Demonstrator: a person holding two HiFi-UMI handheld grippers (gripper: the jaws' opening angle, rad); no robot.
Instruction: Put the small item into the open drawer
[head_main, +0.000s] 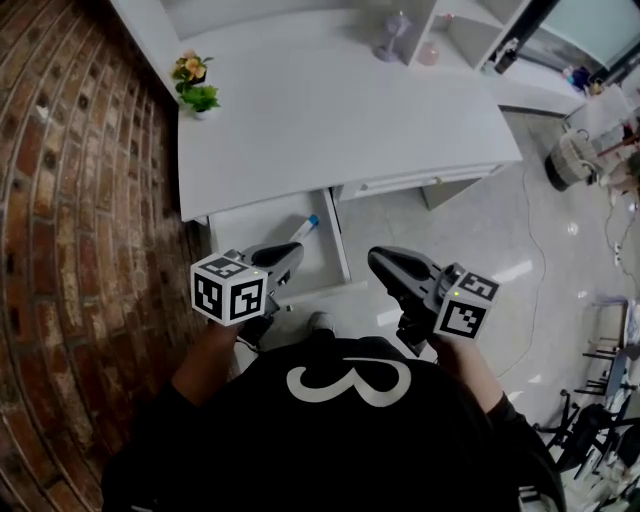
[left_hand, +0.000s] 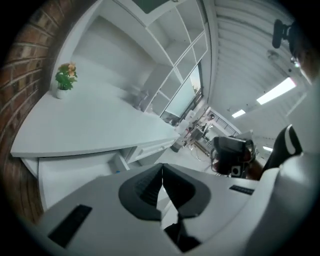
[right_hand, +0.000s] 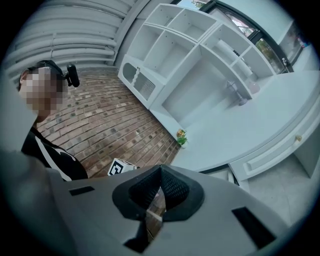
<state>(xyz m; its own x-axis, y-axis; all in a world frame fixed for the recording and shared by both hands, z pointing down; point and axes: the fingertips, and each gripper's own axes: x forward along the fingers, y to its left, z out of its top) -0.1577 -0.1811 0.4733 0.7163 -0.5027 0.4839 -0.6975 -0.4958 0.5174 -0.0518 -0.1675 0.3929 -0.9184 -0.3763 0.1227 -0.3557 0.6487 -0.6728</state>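
Note:
A small white tube with a blue cap (head_main: 305, 228) lies inside the open drawer (head_main: 256, 226) under the white desk (head_main: 330, 110). It rests near the drawer's right wall. My left gripper (head_main: 290, 252) hovers just in front of the drawer's near edge, its jaws closed together with nothing between them. In the left gripper view the shut tips (left_hand: 161, 169) point toward the drawer (left_hand: 70, 172), with the tube (left_hand: 119, 164) beyond them. My right gripper (head_main: 385, 262) hangs over the floor to the right of the drawer, also shut and empty (right_hand: 160, 171).
A small potted plant (head_main: 195, 85) stands at the desk's left edge, a lilac vase (head_main: 393, 38) at the back. A closed drawer (head_main: 420, 182) sits to the right of the open one. A brick wall (head_main: 70, 200) runs along the left. Chairs and clutter stand at the far right.

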